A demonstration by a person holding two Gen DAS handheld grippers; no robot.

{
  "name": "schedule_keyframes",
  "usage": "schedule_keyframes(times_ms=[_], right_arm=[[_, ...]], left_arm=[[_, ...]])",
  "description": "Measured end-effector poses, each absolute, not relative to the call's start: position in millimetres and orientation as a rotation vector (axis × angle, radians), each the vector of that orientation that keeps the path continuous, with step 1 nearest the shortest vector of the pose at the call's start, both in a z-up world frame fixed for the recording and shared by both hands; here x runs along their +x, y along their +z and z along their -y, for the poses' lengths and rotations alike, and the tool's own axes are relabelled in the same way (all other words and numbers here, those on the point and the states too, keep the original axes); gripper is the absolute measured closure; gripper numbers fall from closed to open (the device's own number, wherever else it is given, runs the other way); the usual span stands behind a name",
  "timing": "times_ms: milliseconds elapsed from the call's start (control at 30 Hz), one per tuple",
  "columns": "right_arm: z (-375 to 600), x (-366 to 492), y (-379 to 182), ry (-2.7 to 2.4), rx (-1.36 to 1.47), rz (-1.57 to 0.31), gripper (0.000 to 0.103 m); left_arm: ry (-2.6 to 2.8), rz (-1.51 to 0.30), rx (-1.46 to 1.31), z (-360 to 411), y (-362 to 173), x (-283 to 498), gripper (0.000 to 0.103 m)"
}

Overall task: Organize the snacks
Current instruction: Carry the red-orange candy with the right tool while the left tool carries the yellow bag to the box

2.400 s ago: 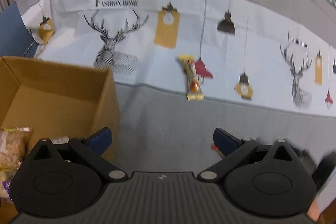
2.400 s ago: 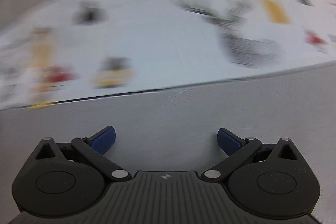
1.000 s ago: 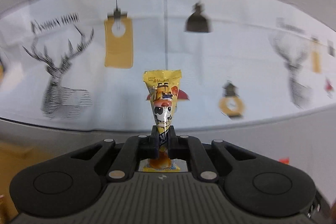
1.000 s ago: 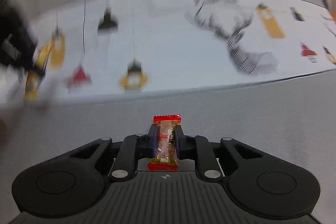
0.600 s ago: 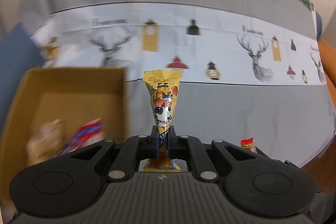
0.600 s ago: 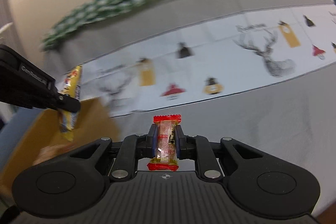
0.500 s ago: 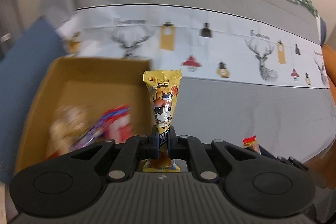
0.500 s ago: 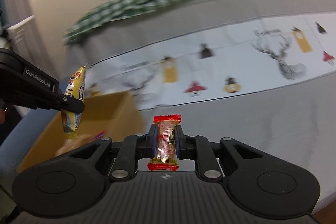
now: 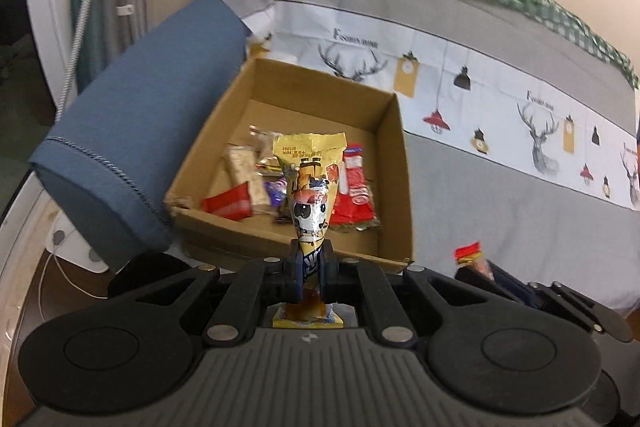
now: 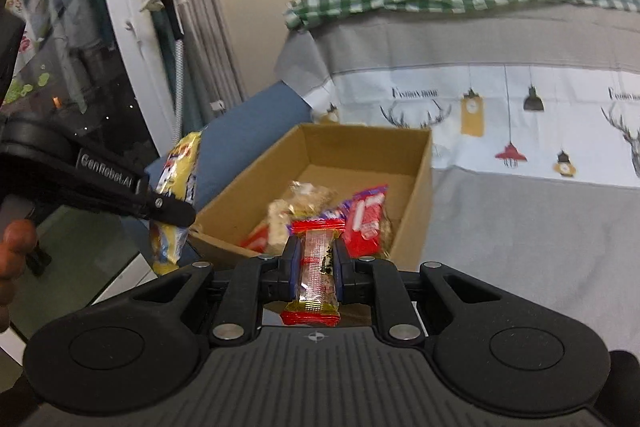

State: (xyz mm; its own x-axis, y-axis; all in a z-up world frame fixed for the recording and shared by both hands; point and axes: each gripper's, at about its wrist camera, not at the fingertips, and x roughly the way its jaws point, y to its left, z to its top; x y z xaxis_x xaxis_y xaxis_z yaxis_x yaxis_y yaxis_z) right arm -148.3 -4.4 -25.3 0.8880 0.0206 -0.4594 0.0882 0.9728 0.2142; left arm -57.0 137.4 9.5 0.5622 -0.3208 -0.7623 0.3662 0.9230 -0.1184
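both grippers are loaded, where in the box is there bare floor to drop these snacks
The cardboard box has bare floor along its far wall and far right corner, behind the red packet. The near and left part is crowded with wrappers. The left gripper holds the yellow snack; the right gripper holds the red-ended candy.

Even indoor light, strong fisheye bending at edges, background perhaps slightly blurred
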Motion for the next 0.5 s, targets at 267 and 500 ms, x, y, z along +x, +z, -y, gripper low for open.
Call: schedule_keyframes(times_ms=[267,500], right_arm=[[-4,-155,-16,-0.044,0.191,-0.462,0.086],[4,-132,-19,-0.070,0.191,-0.500,0.086]], left_arm=[[-0.383,-0.864,0.085,-137,17,-52,0.096],[-0.364,-0.883,0.121,-128,12,-20,0.096]])
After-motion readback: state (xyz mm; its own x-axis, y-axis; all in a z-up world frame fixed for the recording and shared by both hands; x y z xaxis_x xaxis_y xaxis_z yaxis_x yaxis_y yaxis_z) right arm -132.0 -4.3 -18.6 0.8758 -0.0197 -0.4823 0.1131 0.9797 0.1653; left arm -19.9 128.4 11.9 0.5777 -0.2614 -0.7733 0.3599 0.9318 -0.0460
